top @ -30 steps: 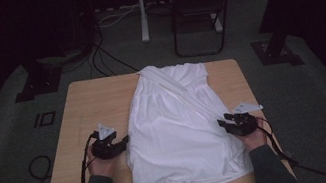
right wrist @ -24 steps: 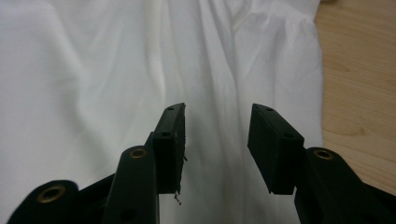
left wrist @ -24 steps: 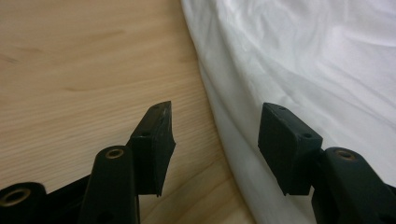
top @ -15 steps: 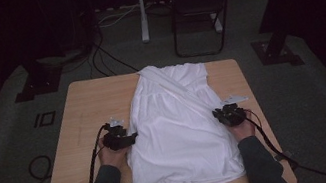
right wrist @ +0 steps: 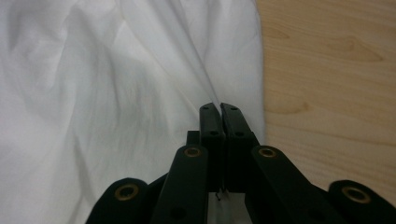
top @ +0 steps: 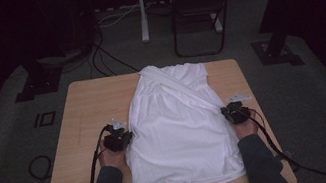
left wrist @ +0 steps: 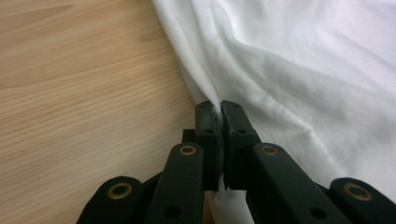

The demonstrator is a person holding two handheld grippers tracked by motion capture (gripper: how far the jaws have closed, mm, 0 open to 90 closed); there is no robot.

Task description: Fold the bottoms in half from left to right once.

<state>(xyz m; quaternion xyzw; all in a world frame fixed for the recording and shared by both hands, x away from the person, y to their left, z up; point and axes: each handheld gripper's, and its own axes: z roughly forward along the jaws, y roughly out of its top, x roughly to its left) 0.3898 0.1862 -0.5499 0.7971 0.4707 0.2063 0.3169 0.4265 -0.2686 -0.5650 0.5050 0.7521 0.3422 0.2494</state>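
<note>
A light wooden rectangular table (top: 83, 110) carries a white cloth dress (top: 178, 129), spread flat along its middle. The left tool (top: 127, 137) is clamped on the dress's left edge; the right tool (top: 226, 111) pinches cloth at its right edge.

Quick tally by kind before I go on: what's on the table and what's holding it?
White cloth garment: 1
Light wooden table: 1
Black two-jaw tools: 2, left tool and right tool, each shut on a side edge of the garment
Hands: 2, left hand and right hand
Total: 6
</note>
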